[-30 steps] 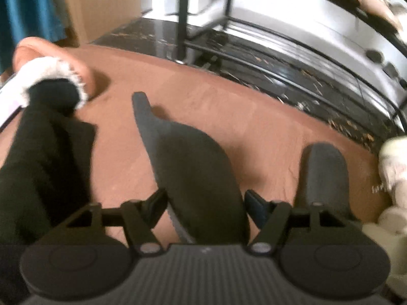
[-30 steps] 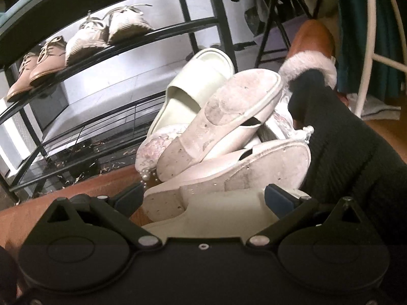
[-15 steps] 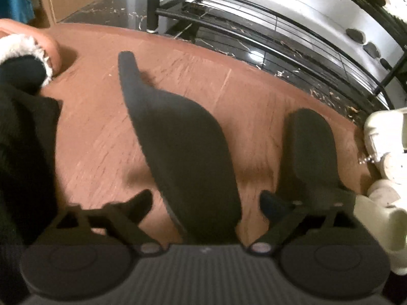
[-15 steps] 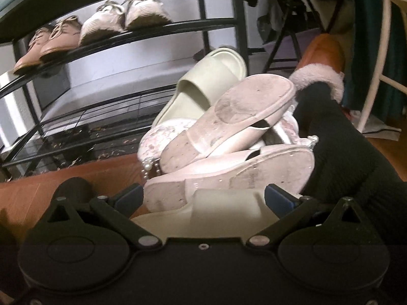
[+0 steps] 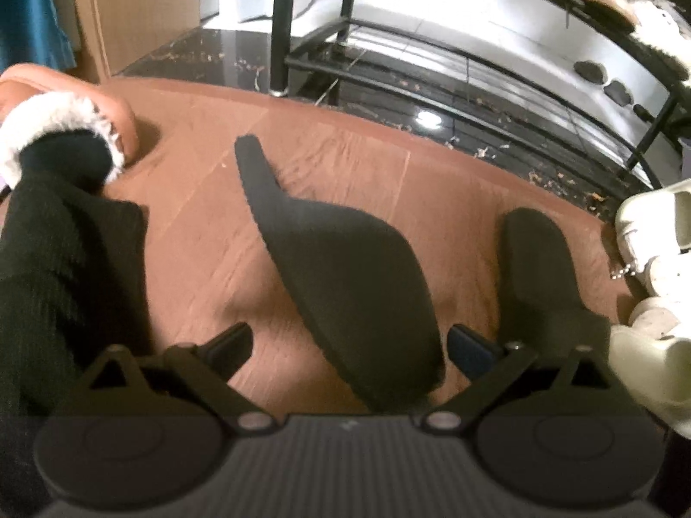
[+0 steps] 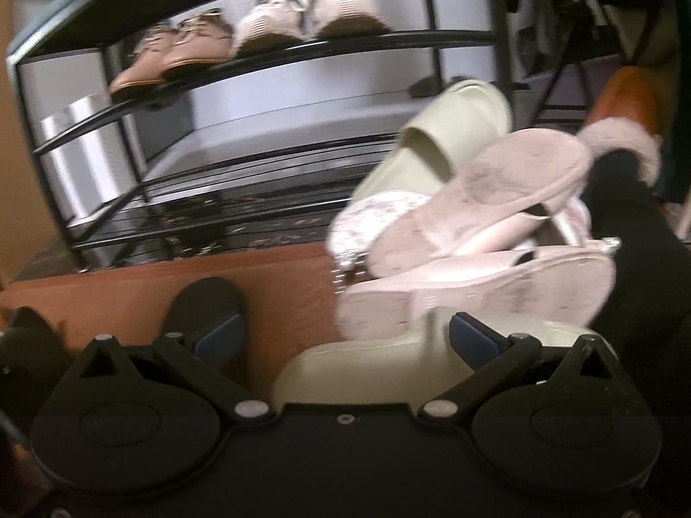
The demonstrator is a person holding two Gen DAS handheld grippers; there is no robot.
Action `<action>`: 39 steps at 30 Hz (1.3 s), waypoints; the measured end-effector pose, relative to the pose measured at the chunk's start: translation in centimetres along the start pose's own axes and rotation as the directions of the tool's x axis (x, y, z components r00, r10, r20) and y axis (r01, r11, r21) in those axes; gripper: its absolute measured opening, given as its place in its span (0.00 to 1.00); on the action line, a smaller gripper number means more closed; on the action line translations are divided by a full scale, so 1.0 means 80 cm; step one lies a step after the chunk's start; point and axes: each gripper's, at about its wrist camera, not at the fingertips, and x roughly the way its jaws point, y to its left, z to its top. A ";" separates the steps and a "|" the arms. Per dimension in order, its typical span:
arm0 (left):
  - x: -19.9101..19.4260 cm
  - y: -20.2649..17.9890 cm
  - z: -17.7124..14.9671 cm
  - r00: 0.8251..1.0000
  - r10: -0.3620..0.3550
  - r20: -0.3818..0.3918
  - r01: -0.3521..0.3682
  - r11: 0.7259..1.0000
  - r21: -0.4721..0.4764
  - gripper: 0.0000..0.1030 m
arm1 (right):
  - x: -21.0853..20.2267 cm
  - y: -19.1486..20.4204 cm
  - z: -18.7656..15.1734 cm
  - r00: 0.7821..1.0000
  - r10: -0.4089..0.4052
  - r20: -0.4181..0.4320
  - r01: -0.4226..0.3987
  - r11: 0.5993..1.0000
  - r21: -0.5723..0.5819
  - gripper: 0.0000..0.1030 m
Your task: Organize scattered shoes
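Note:
In the left wrist view my left gripper (image 5: 350,341) is open, low over the brown mat. A black high-heeled shoe (image 5: 345,267) lies between its fingers, against the right one and apart from the left one. A second black shoe (image 5: 540,267) lies just right of it. In the right wrist view my right gripper (image 6: 343,336) is open. A cream slipper (image 6: 367,371) lies between its fingers, near the right one. Beyond it is a pile: two pink slippers (image 6: 488,203) sole-up, a floral shoe (image 6: 371,220) and another cream slipper (image 6: 449,129). A black shoe (image 6: 207,302) sits by the left finger.
A black metal shoe rack (image 6: 276,56) stands behind the mat, with tan shoes (image 6: 172,52) and white sneakers (image 6: 311,13) on an upper shelf. A person's black-clad leg (image 5: 56,250) in a fur-lined brown slipper (image 5: 64,116) stands at the left. Dark floor lies under the rack.
My left fingers have spread a little wider around the black heeled shoe. The right view has swung left, so the slipper pile sits further right and a black shoe shows.

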 end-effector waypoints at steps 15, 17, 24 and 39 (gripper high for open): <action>-0.045 0.001 0.001 0.994 -0.005 0.113 -0.009 0.993 0.121 0.98 | 0.016 0.044 0.028 0.967 0.237 -0.090 -0.229 0.969 0.098 1.00; -0.048 0.009 0.001 0.992 0.001 0.123 -0.013 0.995 0.103 0.99 | 0.023 0.058 0.033 0.949 0.294 -0.116 -0.281 0.952 0.121 1.00; -0.058 0.029 0.004 0.991 0.013 0.136 -0.026 0.995 0.099 0.99 | 0.048 0.126 0.025 0.804 0.531 -0.267 -0.512 0.847 0.141 1.00; -0.082 0.075 0.001 0.985 0.015 0.172 -0.016 1.000 0.004 0.99 | 0.077 0.228 -0.012 0.708 0.562 -0.427 -0.649 0.756 -0.081 1.00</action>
